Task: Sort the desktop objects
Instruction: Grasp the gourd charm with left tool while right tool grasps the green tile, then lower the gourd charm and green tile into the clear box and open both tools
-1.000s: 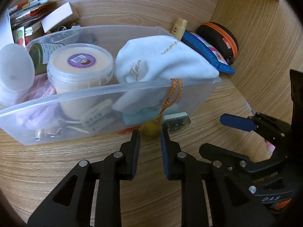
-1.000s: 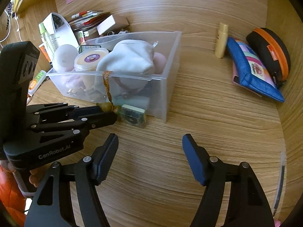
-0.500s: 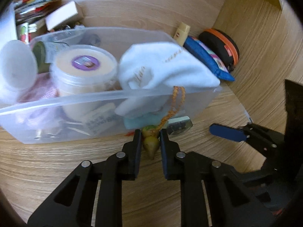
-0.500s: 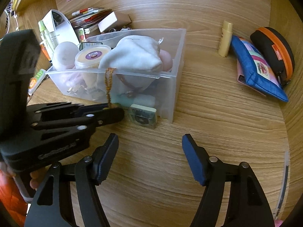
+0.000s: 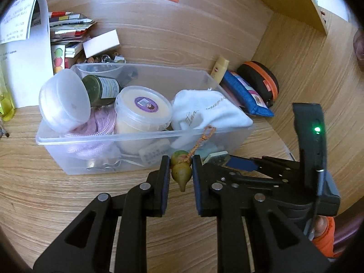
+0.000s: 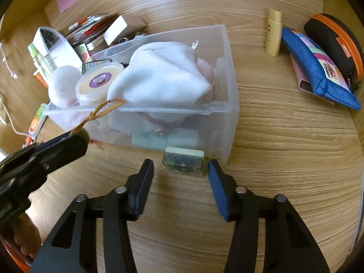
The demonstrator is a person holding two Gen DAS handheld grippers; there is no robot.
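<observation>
Both grippers are black plastic frames with triangular cut-outs, silver rivets at the joints and blue pads on the fingers (image 6: 218, 188). A green light (image 5: 317, 129) glows on the right gripper's upright housing. What looks like an orange sleeve (image 5: 325, 238) shows below it.

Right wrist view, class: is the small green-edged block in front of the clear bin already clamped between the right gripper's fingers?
No: the small green-edged block lies on the desk just beyond the right gripper, whose fingers do not touch it.

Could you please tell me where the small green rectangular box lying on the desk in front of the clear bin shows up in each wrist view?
Left wrist: small green box, just right of the left gripper, mostly hidden.
Right wrist: small green box, lower centre, ahead of the right gripper.
Shared landmark: clear bin.
</observation>
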